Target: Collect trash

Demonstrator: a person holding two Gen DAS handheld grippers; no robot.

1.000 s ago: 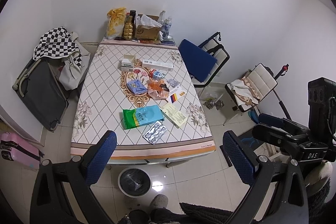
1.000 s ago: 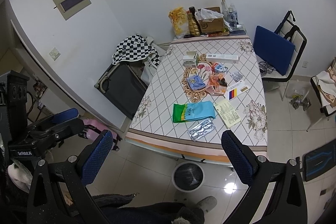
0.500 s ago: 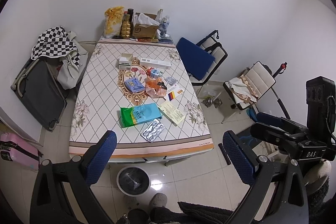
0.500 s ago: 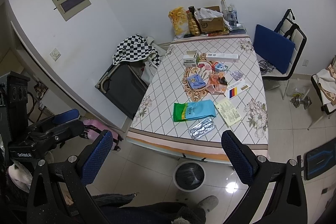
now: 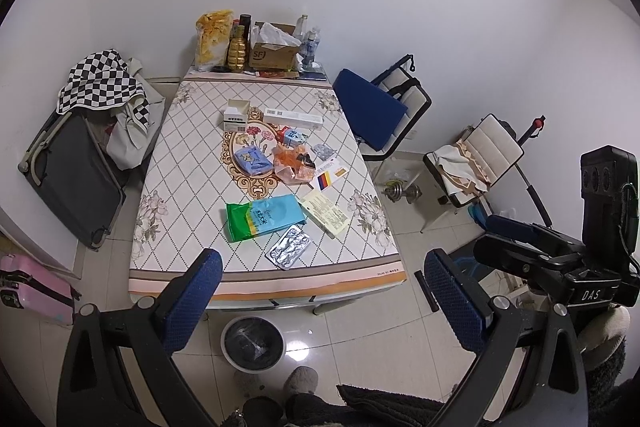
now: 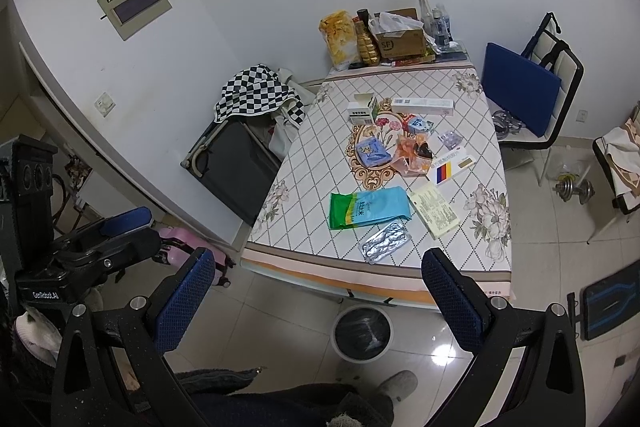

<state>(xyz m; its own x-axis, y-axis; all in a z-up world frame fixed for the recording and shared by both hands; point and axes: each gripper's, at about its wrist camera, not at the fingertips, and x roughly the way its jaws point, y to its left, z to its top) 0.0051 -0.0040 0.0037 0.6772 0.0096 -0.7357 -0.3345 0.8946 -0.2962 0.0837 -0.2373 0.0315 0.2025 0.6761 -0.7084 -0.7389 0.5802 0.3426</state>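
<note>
You held both grippers high and well back from the table, nothing in either. The left gripper [image 5: 322,291] had its blue-padded fingers spread wide apart; the right gripper [image 6: 318,287] was spread wide too.

Nearest you, at 6 o'clock on the floor, just under the table's near edge, stood the round trash bin [image 5: 253,345], lined in black. Above it, the table [image 5: 192,163] in its diamond-patterned cloth carried the trash. Closest to the edge lay a silver blister pack [image 5: 289,247]. Just behind it at 11 o'clock lay a green and blue packet [image 5: 264,217], with a pale yellow leaflet [image 5: 324,213] at 1 o'clock touching its right end. Farther in were a white box with a red, yellow and dark stripe [image 5: 330,177], crumpled orange wrapping [image 5: 292,163] and a small blue pack [image 5: 252,161]. Beyond those lay two white boxes [image 5: 236,115].

My judgement: begin with the blister pack, since it lay nearest the bin. Come down level, pinch it at an edge because it lies flat, then carry it straight back over the bin.

Writing that could be read: "SF" on the cardboard box [image 5: 274,53] at the far end, "DAS" on the right gripper's body. The print on the packets was too small to read.
</note>
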